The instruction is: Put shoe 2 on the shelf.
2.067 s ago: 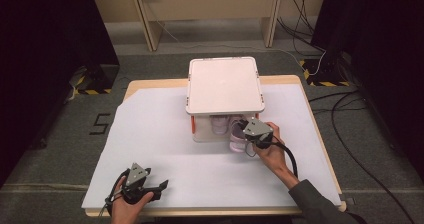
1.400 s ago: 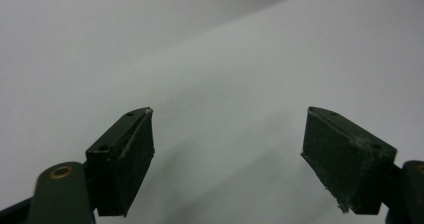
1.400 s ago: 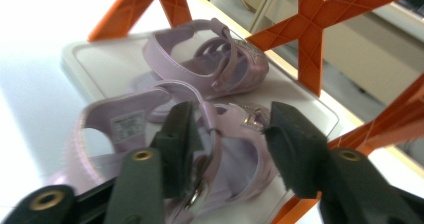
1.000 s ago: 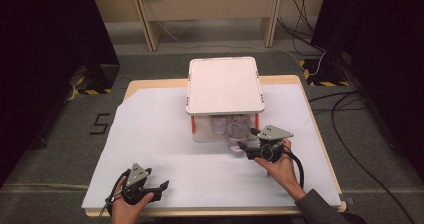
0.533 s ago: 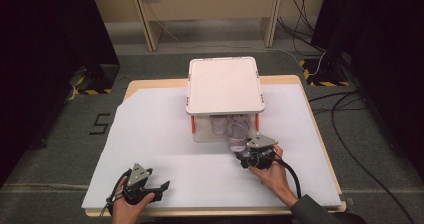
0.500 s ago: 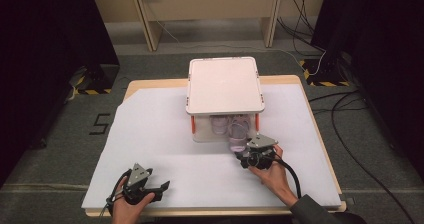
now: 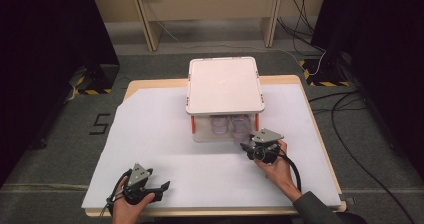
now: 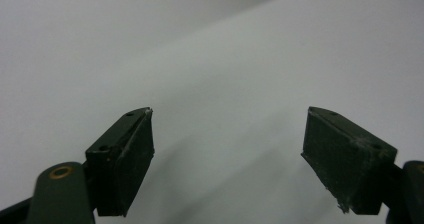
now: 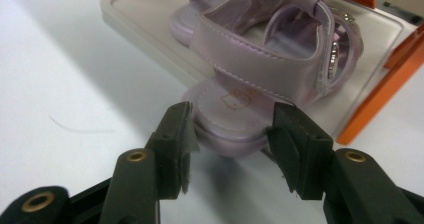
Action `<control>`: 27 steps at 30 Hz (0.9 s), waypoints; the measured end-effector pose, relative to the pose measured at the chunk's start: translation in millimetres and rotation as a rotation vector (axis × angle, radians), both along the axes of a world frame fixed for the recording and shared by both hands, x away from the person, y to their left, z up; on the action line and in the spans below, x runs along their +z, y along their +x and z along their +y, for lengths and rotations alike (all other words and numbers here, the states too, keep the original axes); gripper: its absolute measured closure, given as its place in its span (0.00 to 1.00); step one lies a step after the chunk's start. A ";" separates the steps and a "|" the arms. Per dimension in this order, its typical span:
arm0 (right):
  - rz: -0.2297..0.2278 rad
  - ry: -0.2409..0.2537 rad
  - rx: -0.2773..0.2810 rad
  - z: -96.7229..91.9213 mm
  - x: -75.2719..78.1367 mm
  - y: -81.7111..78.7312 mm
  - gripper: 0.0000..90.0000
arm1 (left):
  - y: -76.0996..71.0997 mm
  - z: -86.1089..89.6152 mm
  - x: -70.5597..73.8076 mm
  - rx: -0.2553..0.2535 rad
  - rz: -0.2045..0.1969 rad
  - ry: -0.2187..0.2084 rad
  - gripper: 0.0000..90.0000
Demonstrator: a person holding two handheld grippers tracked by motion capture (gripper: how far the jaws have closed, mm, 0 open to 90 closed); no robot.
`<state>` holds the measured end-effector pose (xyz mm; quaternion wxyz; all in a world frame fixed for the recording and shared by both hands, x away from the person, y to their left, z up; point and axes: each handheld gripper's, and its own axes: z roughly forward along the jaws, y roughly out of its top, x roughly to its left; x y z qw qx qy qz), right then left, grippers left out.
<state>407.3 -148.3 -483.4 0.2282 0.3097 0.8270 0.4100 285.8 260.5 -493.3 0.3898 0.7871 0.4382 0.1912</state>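
1. Right at the front edge of the clear plastic box, half poking out: a lilac kid's sandal with a wide strap, sparkly trim on one side, a little cartoon print on the insole.
2. Heel end hanging over the box's flat base tray, just above the white sheet.
3. Right hand-held gripper lined up on that heel, one jaw on each side of the sole. Looks touching or nearly so, but can't tell if it's actually pinching; jaws only as far apart as the heel is wide.
4. Second sandal, same purple, further back inside the box, blurry through the wall.
5. Box itself: pale pinkish lid on top, orange corner posts holding it up, sitting mid-tabletop toward the far side.
6. Right hand coming in from the bottom right, dark sleeve, cable looping off the back.
7. Way over at the near left corner: left hand-held gripper spread wide with nothing between the jaws, low over bare white sheet, well apart from the box.
8. Wooden tabletop edge peeking out around the sheet, grey floor beyond.
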 end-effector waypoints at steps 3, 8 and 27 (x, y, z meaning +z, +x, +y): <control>-0.010 -0.023 -0.005 2.8 1.2 7.1 0.58 | 0.4 -0.6 -0.6 -0.001 0.004 0.003 0.22; -0.004 -0.005 -0.023 2.4 0.0 16.8 0.59 | 0.8 -0.3 -0.9 0.002 0.005 0.003 0.22; -0.018 0.008 -0.114 10.4 -1.2 47.7 0.58 | 1.1 -1.0 -1.3 0.000 0.007 0.004 0.22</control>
